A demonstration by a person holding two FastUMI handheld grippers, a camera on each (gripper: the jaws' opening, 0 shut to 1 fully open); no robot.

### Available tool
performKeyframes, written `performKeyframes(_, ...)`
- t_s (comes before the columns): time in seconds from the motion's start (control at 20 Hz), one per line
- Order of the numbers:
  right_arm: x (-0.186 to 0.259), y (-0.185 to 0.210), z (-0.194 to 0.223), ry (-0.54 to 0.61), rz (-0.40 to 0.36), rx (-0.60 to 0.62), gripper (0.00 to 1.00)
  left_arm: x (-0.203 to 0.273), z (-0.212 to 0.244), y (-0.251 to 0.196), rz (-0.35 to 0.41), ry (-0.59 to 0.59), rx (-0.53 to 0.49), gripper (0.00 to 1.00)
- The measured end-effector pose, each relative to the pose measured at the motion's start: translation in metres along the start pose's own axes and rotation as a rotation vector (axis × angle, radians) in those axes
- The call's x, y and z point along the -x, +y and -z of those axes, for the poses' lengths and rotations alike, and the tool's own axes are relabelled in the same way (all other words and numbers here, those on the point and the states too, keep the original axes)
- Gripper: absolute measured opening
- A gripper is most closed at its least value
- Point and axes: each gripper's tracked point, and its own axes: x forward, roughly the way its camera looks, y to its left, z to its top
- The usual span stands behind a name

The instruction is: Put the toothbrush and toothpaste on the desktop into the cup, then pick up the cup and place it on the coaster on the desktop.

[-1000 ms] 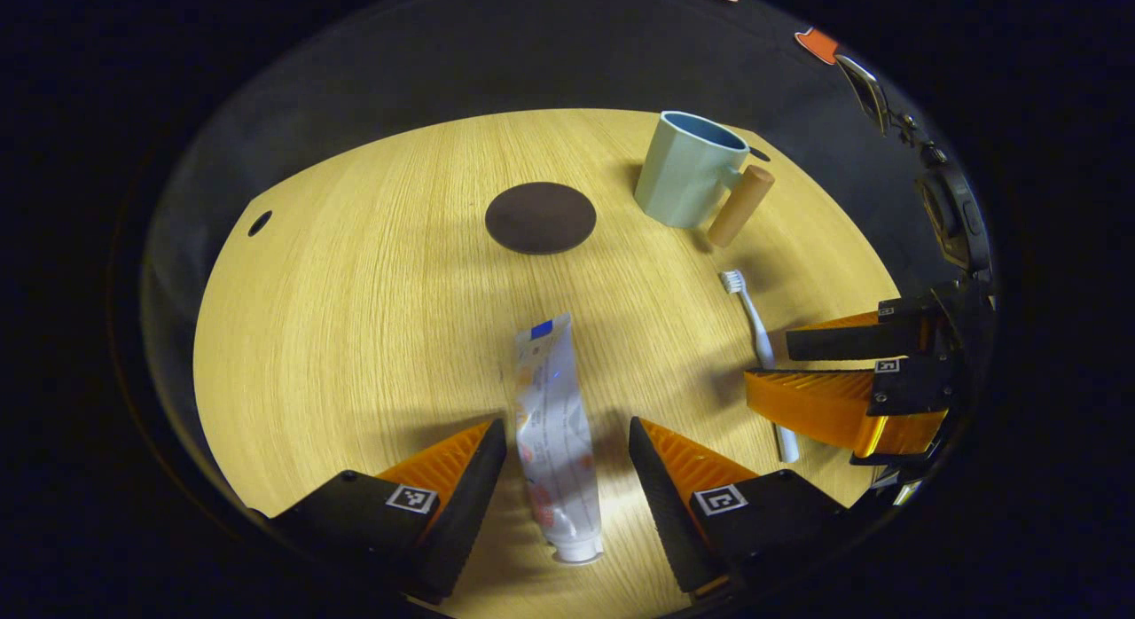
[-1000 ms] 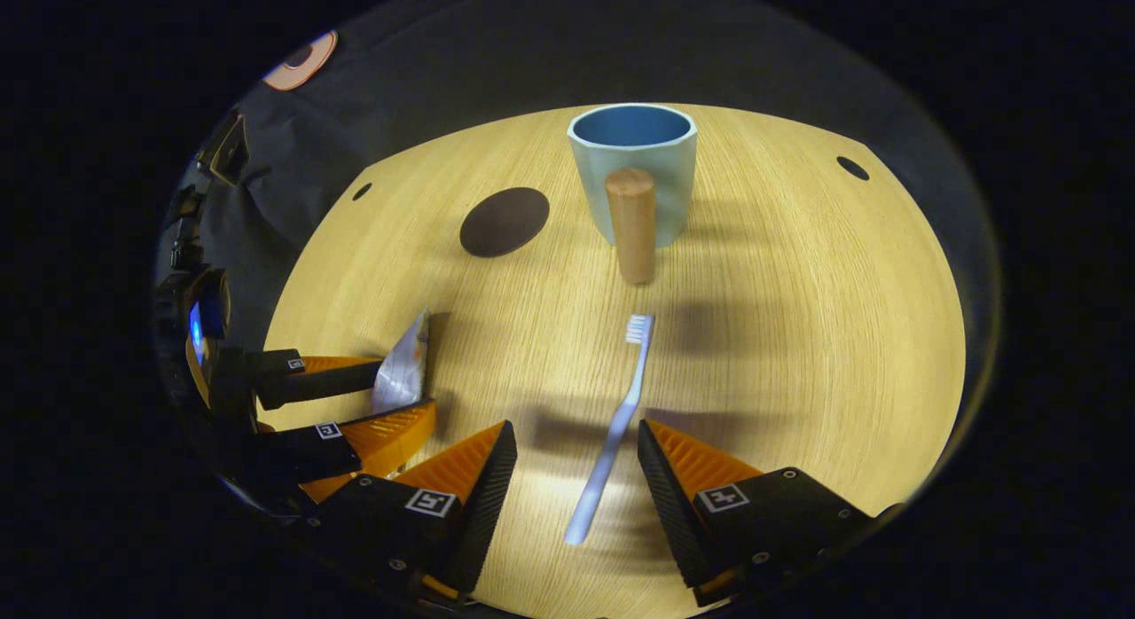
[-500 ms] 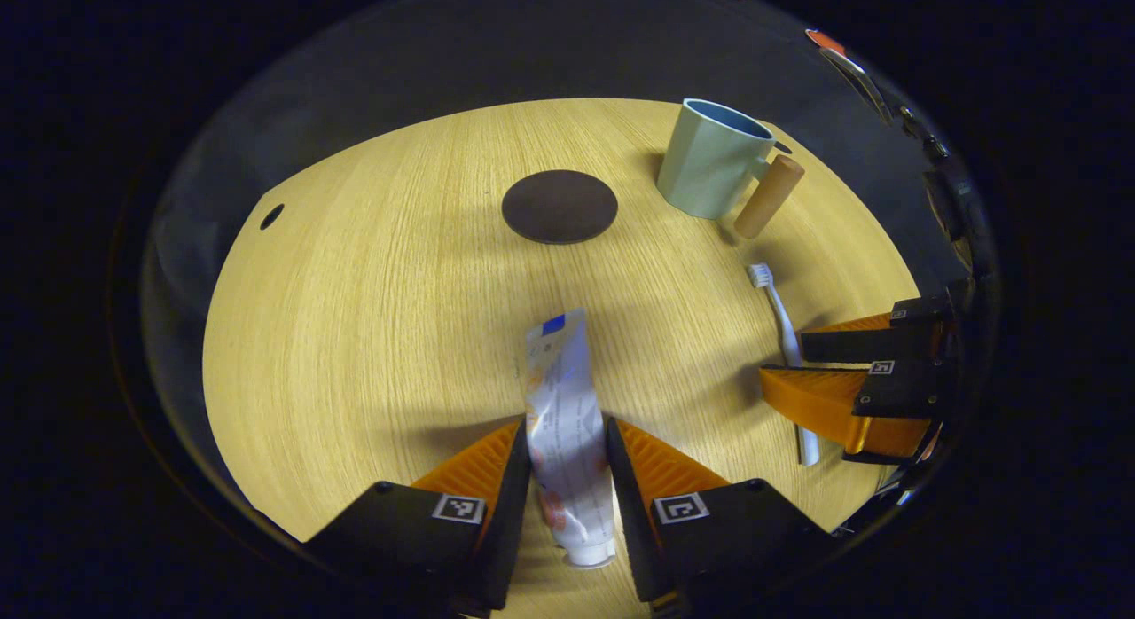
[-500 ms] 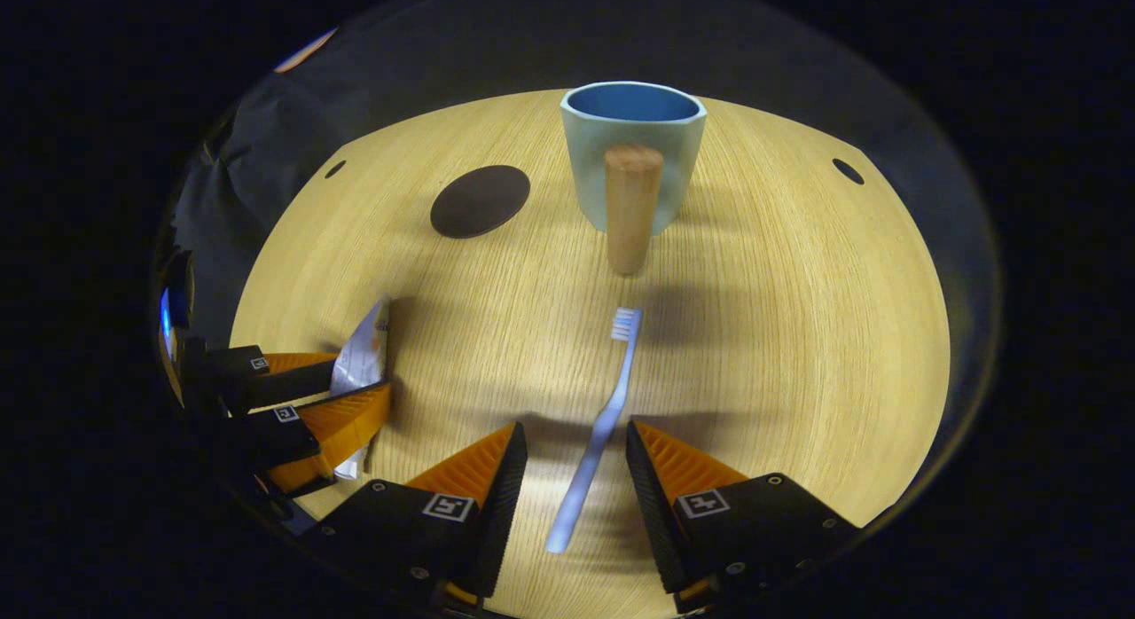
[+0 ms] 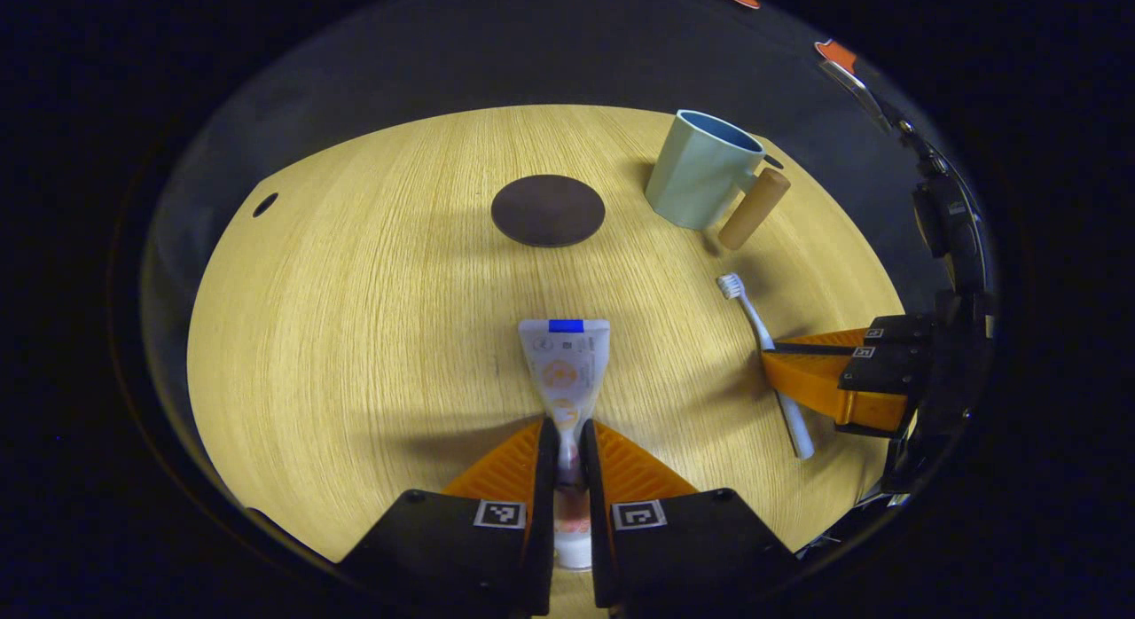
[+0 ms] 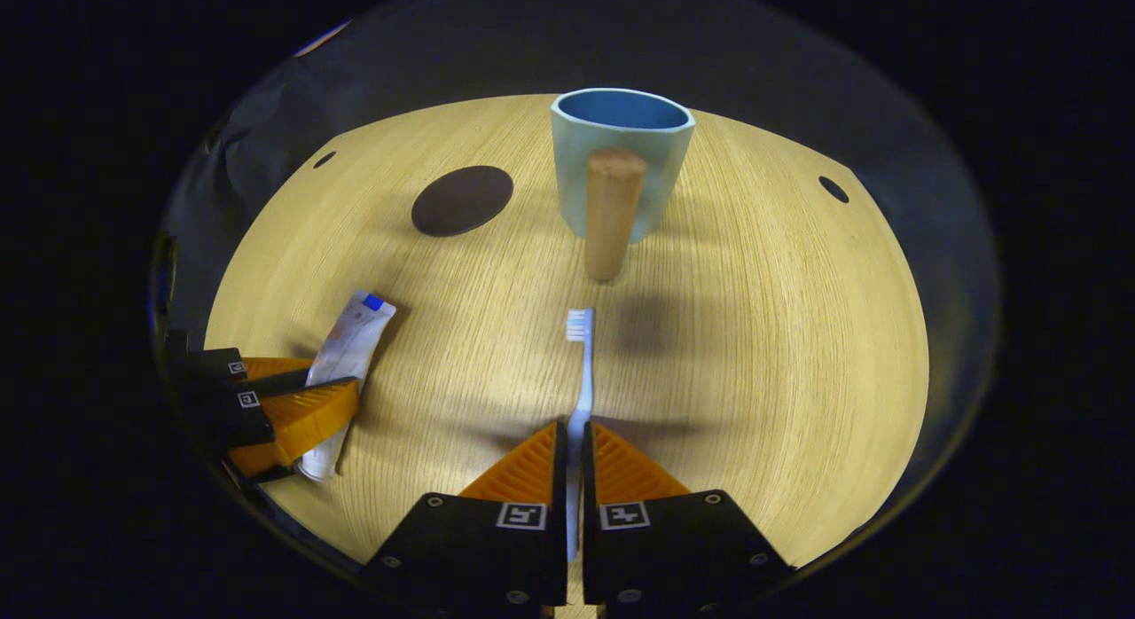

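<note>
No legible text. The toothpaste [image 5: 565,371] print is too small to read. The square coded markers on the gripper bodies behind the toothpaste carry no readable characters.

Illumination: warm overhead light on the desktop [image 5: 355,335]; surroundings dim.
Shadows: soft dark bands cross the desktop just in front of the cup [image 6: 621,149].
Glare: none on the cup.
Distortion: strong fisheye; desktop edge bows around the cup.
Focus: sharp centrally, softer toward desktop rim.
</note>
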Motion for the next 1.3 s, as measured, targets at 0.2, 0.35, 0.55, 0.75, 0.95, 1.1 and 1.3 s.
performKeyframes(0.2, -0.001, -0.004, -0.003, -0.02, -0.009, -0.013, 0.07, 0.004, 0.0, 0.002, 0.005, -0.031, 0.027, 0.22)
performKeyframes(0.35, 0.0, -0.001, -0.011, -0.057, -0.024, 0.003, 0.06, 0.008, -0.001, 0.001, 0.015, -0.05, 0.037, 0.21)
performKeyframes(0.55, 0.002, 0.001, -0.018, -0.126, -0.066, 0.032, 0.05, 0.022, -0.012, 0.003, 0.006, -0.121, 0.029, 0.22)
performKeyframes(0.75, 0.004, 0.003, -0.028, -0.199, -0.082, 0.001, 0.05, 0.039, -0.019, 0.0, 0.003, -0.186, 0.022, 0.21)
performKeyframes(0.95, 0.013, 0.002, -0.042, -0.283, -0.108, -0.022, 0.05, 0.061, -0.039, 0.007, -0.022, -0.328, -0.012, 0.2)
performKeyframes(1.1, 0.018, 0.0, -0.046, -0.305, -0.116, -0.015, 0.05, 0.053, -0.029, 0.016, -0.028, -0.302, 0.008, 0.19)
performKeyframes(1.3, 0.022, 0.0, -0.049, -0.334, -0.118, -0.002, 0.05, 0.04, -0.031, 0.049, -0.095, -0.293, 0.038, 0.24)
